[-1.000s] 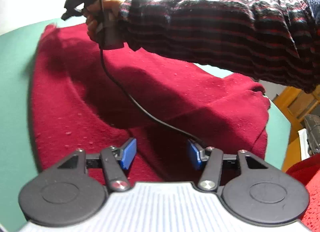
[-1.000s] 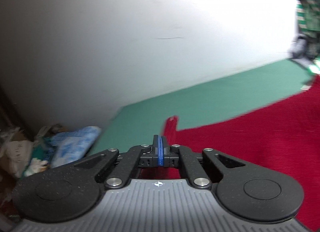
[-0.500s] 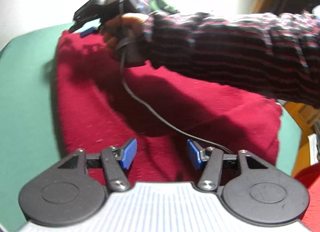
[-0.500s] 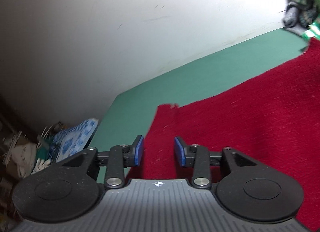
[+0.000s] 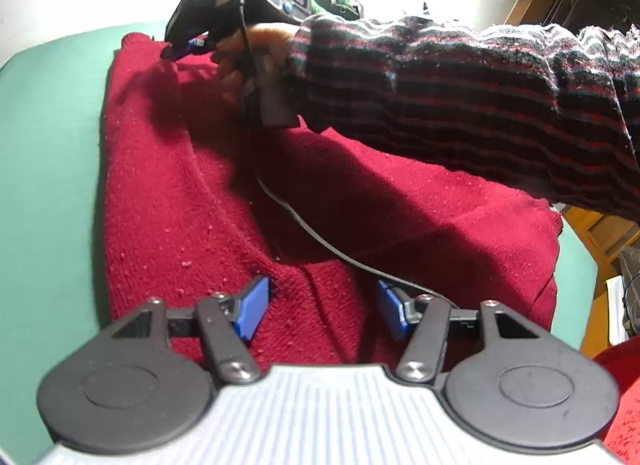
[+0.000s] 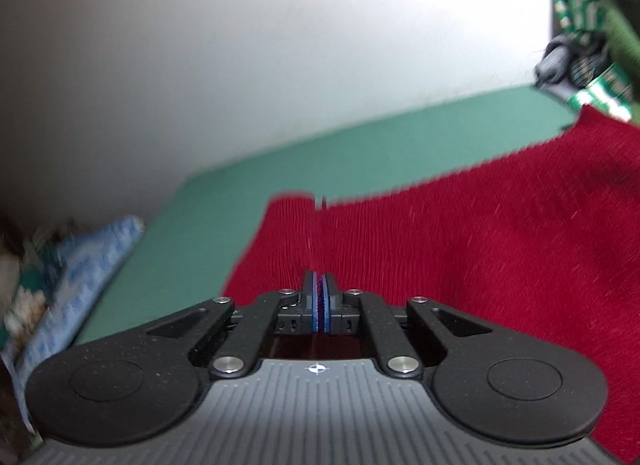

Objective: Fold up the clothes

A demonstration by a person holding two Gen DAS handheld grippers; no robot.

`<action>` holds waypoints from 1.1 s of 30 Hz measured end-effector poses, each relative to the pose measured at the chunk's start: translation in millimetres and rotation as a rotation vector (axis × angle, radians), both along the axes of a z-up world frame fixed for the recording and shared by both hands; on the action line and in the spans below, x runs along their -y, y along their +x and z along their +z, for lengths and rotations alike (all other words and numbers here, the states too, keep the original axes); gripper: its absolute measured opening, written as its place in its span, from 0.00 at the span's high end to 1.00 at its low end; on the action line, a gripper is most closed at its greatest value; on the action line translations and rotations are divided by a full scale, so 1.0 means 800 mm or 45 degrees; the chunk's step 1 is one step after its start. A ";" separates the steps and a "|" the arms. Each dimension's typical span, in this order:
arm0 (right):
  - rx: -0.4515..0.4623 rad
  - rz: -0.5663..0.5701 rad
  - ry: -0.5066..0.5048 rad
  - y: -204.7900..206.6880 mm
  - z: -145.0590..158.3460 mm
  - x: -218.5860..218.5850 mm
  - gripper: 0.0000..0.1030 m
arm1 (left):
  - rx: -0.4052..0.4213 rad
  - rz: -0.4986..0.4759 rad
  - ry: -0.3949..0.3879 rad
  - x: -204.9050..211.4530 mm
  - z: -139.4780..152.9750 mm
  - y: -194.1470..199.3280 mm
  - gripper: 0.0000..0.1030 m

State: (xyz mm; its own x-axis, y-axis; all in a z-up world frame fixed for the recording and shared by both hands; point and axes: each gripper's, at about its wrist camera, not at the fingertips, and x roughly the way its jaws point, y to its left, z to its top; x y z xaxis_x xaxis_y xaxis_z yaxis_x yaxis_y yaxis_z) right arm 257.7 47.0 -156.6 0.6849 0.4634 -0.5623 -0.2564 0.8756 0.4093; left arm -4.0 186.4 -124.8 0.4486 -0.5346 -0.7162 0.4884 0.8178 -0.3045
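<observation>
The red knit sweater (image 5: 192, 201), soft and limp on the green table (image 5: 52, 153), seems best taken at its edges: right gripper (image 6: 320, 307) pinches its far corner; left gripper (image 5: 322, 311) hovers, opening, empty, lower centre.

Looking along the right gripper (image 6: 320, 307), blue pads (image 6: 325, 305) pressed together with a thin sliver of red knit showing between them. Lying just ahead and spreading to the right: a red knitted garment (image 6: 460, 249), its far edge running across a green table surface (image 6: 360, 153). Rising behind the table: a plain white wall (image 6: 260, 45). Sitting at the far right corner: a green-and-white patterned cloth (image 6: 588, 25), blurred. Lying low at the left beside the table: a blue-and-white patterned bundle (image 6: 80, 261), also blurred
</observation>
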 end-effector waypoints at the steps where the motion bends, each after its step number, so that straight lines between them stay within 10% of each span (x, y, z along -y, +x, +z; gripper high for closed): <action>1: 0.006 -0.011 0.002 -0.002 0.002 0.002 0.90 | -0.005 0.000 0.000 -0.002 0.001 0.000 0.44; 7: 0.034 0.054 0.158 -0.043 0.033 0.024 0.82 | -0.002 0.013 -0.021 -0.006 -0.001 -0.010 0.44; 14: -0.269 0.314 0.242 -0.095 0.001 0.031 0.81 | 0.023 -0.032 -0.010 0.007 0.001 -0.020 0.39; 17: -0.277 0.174 0.276 -0.117 -0.009 0.055 0.99 | 0.041 -0.060 0.008 0.011 0.003 -0.027 0.38; 19: -0.259 0.080 0.293 -0.138 -0.002 0.071 0.81 | 0.046 -0.081 0.017 0.011 0.008 -0.032 0.38; 28: -0.403 0.310 0.432 -0.206 -0.014 0.062 0.76 | 0.021 -0.118 0.017 -0.010 0.012 -0.070 0.35; 33: -0.345 0.259 0.401 -0.221 -0.015 0.060 0.95 | 0.011 -0.180 0.040 -0.002 0.006 -0.078 0.35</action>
State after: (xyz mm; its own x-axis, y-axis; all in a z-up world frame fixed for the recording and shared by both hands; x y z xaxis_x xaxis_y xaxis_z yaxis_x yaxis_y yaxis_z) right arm 81.1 -0.9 -168.6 0.4104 0.7500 -0.5187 -0.2571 0.6409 0.7233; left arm -66.3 187.7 -119.8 0.3767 -0.5706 -0.7297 0.6021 0.7495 -0.2753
